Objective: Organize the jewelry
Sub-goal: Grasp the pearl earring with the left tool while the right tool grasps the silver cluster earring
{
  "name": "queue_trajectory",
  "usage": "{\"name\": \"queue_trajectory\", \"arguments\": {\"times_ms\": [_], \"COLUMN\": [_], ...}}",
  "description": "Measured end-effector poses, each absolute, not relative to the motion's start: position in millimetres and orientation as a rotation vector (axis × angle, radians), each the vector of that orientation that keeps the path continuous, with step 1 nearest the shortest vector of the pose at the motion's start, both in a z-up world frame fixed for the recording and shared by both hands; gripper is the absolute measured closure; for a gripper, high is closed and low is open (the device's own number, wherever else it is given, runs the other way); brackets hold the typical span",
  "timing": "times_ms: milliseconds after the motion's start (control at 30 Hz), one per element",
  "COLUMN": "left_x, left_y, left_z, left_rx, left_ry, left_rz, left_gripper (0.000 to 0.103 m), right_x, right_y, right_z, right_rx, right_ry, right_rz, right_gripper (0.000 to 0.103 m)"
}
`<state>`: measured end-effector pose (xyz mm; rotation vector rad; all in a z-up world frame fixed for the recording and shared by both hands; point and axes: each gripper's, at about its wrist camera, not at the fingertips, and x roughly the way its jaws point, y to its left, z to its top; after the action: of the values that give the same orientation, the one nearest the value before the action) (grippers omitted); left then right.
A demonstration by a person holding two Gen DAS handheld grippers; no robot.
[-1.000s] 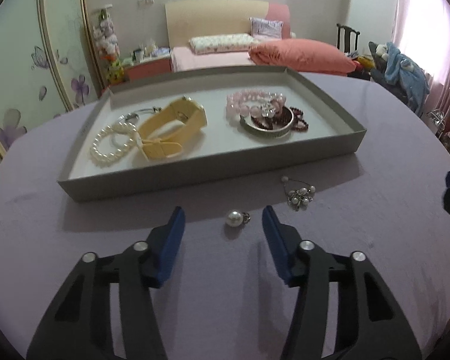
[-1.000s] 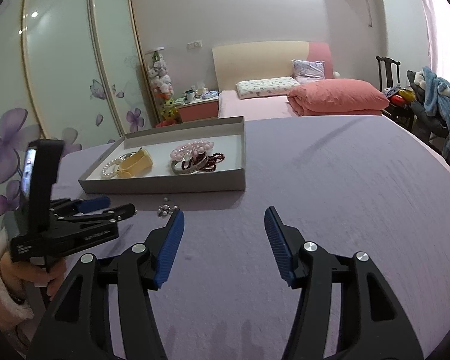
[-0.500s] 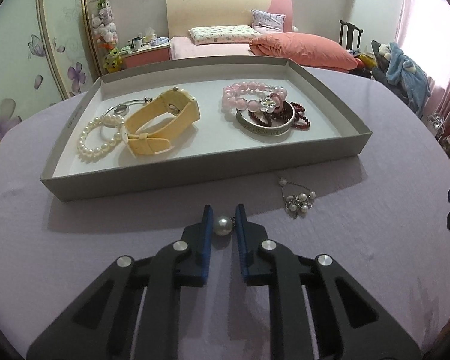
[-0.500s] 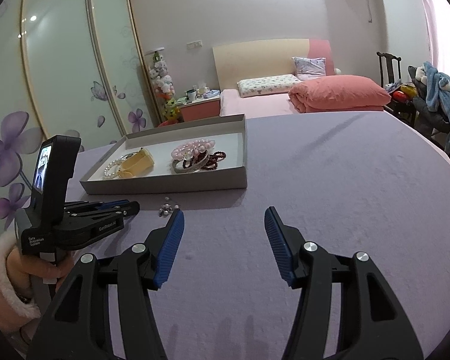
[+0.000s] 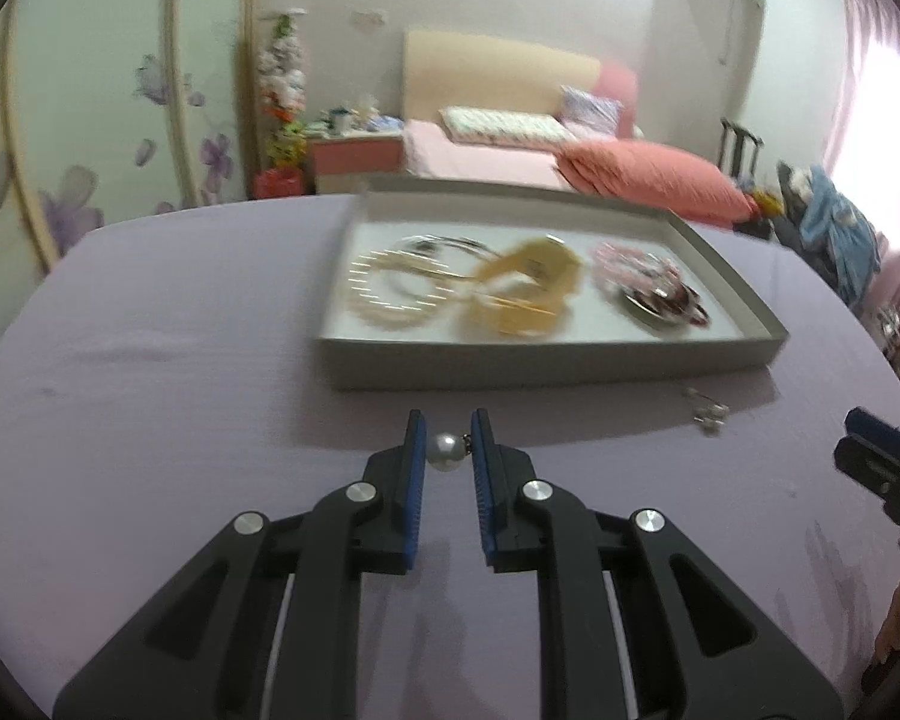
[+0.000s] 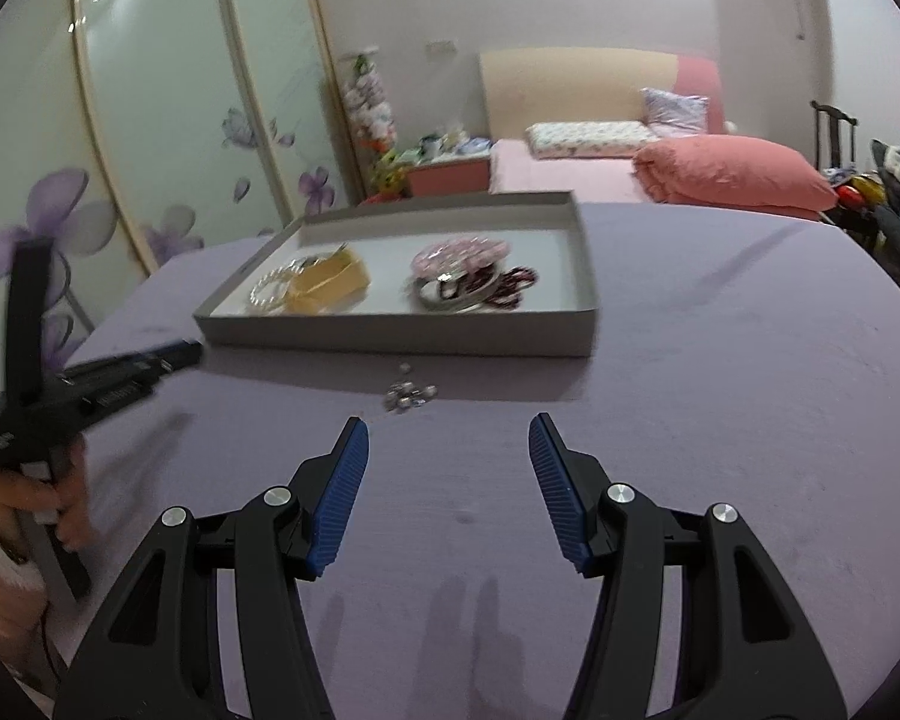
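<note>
My left gripper (image 5: 447,441) is shut on a pearl earring (image 5: 443,452) and holds it above the purple table, in front of the grey tray (image 5: 546,367). The tray holds a pearl bracelet (image 5: 390,294), a yellow watch (image 5: 525,291) and pink and dark red bracelets (image 5: 654,285). A small pearl cluster earring (image 6: 409,394) lies on the table before the tray, just ahead of my right gripper (image 6: 447,456), which is open and empty. The left gripper also shows in the right wrist view (image 6: 189,354).
The table has a purple cloth (image 6: 720,390). The tray (image 6: 402,339) stands at its far side. Behind are a bed with a pink quilt (image 6: 732,177), a glass wardrobe (image 6: 150,120) at the left and a chair with clothes at the right.
My left gripper closed on the pearl earring, lifted it and swung left, so the tray now lies to its right. My right gripper moved closer to the cluster earring.
</note>
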<state>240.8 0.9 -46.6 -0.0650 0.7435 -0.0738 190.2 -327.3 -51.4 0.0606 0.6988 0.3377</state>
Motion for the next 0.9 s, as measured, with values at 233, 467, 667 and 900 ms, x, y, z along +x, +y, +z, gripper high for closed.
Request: {"name": "queue_trajectory", "arguments": {"times_ms": [233,467,667,900], "left_x": [232.4,230.2,228.5,227.4], "left_y": [52.3,54.6,51.4,53.7], "left_z": [-40.7,-41.5,-42.2,-42.4], "left_rx": [-0.191,-0.206,-0.204,-0.209], "left_ry": [0.688,0.682,0.677,0.679], "left_rz": [-0.047,-0.074,-0.084,-0.081], "left_gripper": [0.087,0.087,0.087,0.087], "right_x": [216.9,243.0,256.1,240.6], "right_y": [-292.6,-266.9,-262.9,-264.5], "right_z": [-64.5,-73.1,-78.1,-77.3], "right_rx": [-0.001,-0.091,-0.101,-0.127], "right_ry": [0.81,0.871,0.881,0.867], "right_rz": [0.355,0.312,0.279,0.27], "right_gripper": [0.048,0.062,0.076,0.092]}}
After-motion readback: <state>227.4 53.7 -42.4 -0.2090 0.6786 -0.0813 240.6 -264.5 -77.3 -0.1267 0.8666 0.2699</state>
